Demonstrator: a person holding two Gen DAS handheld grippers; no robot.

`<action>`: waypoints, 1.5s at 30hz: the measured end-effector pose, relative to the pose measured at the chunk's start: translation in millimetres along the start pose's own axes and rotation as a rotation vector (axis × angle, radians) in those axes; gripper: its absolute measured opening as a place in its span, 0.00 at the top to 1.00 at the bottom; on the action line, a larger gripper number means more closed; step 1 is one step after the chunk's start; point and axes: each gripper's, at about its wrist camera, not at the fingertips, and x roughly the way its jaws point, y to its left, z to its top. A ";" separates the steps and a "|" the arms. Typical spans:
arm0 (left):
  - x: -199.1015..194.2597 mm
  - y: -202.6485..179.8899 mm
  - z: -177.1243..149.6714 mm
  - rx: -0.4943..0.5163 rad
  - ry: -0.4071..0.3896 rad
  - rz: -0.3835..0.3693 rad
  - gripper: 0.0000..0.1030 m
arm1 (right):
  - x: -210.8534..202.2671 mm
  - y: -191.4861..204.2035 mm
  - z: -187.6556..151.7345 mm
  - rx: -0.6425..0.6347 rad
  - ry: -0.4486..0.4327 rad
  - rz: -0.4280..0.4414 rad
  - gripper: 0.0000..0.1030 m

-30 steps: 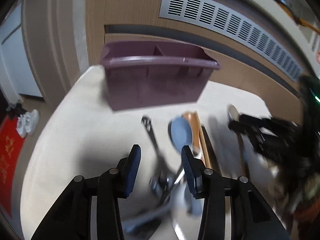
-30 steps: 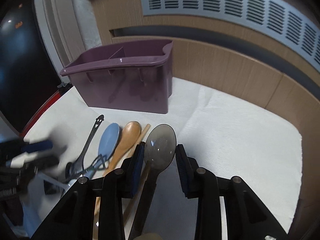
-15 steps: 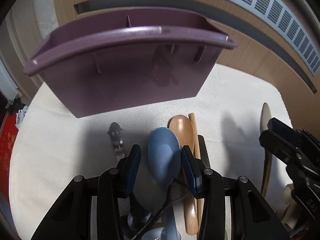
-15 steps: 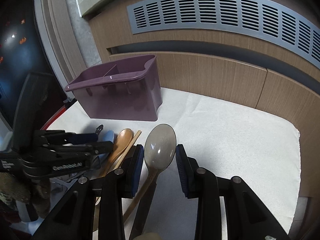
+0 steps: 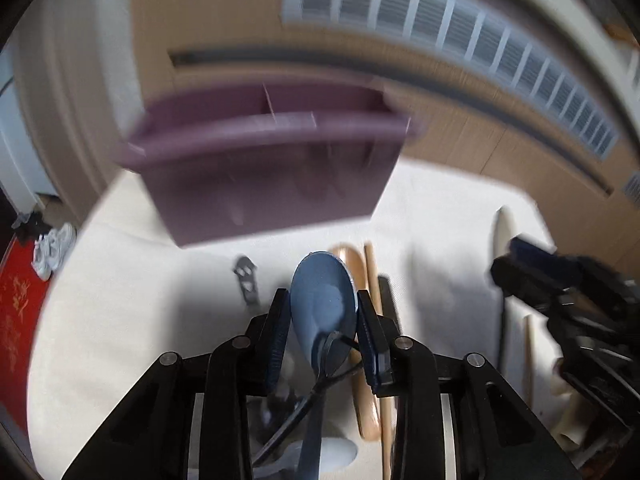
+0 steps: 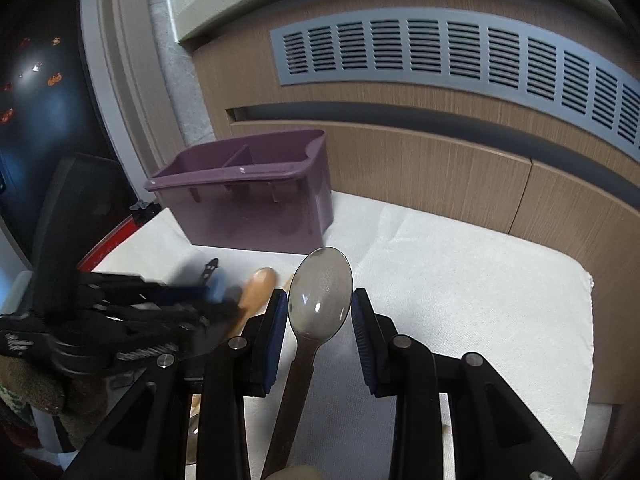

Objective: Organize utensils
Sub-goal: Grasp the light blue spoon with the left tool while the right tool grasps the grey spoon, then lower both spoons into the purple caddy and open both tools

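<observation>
purple caddy (image 5: 264,168) motion-blurred, grey spoon (image 6: 320,300) handle cut off below

We see the left gripper (image 5: 323,312) pointing steeply down and forward, its two black arms angling in from the bottom of its own view. Its blue-padded fingers (image 5: 277,334) have just been closing, and they now sit tight against the bowl of a blue spoon (image 5: 322,304) between them, though motion blur makes the contact hard to judge. The right gripper (image 6: 320,318) also tilts downward, its jaws partly apart around a translucent grey spoon (image 6: 320,298); its pads (image 6: 277,336) appear to touch the bowl's edges, and the spoon looks lifted. In the right wrist view, the left gripper (image 6: 200,300) appears blurred at the left edge.
</observation>
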 end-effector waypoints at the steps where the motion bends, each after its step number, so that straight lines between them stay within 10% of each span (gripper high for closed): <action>1: -10.6 2.9 -1.2 -0.012 -0.024 -0.014 0.68 | -3.2 3.5 0.2 -0.010 -0.007 0.009 0.70; 16: -128.0 53.7 26.1 -0.060 -0.306 -0.072 0.89 | -42.2 43.8 29.0 -0.059 -0.159 -0.007 0.71; 27: -177.7 70.1 114.6 -0.016 -0.467 -0.137 0.89 | -93.2 65.3 152.7 -0.141 -0.434 -0.050 0.71; 40: -78.1 100.5 145.5 -0.109 -0.285 -0.221 0.88 | 38.4 41.6 169.3 -0.136 -0.356 -0.125 0.71; 45: -42.6 105.2 136.4 -0.115 -0.197 -0.260 0.69 | 81.2 24.6 147.5 -0.099 -0.144 0.015 0.69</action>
